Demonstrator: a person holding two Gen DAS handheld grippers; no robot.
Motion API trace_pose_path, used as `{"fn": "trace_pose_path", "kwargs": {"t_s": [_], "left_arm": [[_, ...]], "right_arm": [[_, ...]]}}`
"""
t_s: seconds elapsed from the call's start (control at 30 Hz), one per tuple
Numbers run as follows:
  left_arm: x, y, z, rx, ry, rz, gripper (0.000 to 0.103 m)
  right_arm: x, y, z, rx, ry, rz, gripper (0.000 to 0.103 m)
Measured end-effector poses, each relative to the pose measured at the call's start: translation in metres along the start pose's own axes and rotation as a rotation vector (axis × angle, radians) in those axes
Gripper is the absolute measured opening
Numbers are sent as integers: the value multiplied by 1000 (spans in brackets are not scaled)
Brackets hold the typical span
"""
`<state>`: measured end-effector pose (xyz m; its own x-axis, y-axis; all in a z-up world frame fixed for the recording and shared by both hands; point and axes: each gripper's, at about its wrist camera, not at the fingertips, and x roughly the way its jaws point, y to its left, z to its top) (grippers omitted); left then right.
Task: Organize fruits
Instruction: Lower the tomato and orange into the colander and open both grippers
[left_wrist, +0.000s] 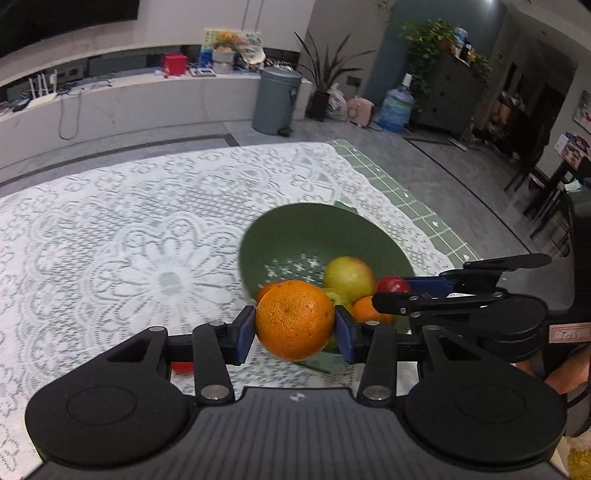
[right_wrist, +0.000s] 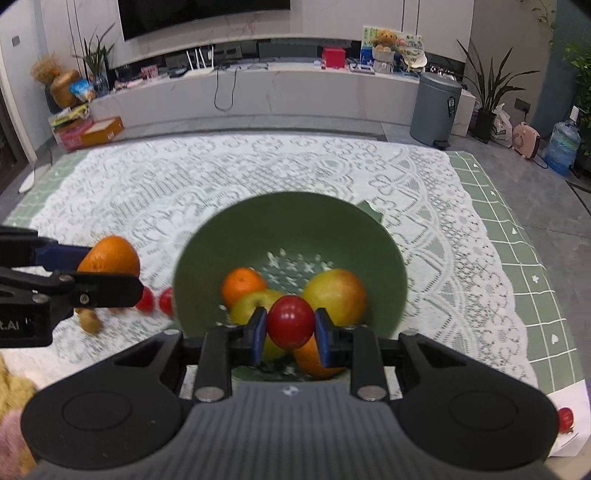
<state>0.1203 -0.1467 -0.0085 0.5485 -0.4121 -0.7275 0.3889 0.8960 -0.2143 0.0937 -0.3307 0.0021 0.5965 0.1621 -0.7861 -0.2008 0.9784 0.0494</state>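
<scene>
left gripper (left_wrist: 294, 320) clamps the orange (left_wrist: 294, 319) | right gripper (right_wrist: 290, 327) pinches a red fruit (right_wrist: 291, 322) | we ease both over the green bowl (right_wrist: 384, 251), drop toward 12 o'clock where it's bare

A lace-covered table (right_wrist: 332, 166) bears a green bowl (right_wrist: 384, 258) and small red fruits (right_wrist: 155, 300).

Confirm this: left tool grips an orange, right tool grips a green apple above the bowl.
Wrong on one count. The right tool grips a red fruit, not a green apple, as the right wrist view shows. The left tool does grip an orange, and the bowl lies below.
</scene>
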Motion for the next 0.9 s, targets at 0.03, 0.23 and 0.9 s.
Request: {"fn": "trace_pose_path", "kwargs": {"t_s": [0.03, 0.23, 0.9], "left_arm": [[4, -2, 1, 2, 9, -6, 51], [26, -11, 6, 38, 67, -40, 51], [75, -9, 10, 6, 226, -94, 51]], "right_arm": [[2, -3, 0, -5, 10, -1, 24], [16, -12, 0, -50, 63, -14, 24], [39, -13, 10, -221, 155, 22, 24]]}}
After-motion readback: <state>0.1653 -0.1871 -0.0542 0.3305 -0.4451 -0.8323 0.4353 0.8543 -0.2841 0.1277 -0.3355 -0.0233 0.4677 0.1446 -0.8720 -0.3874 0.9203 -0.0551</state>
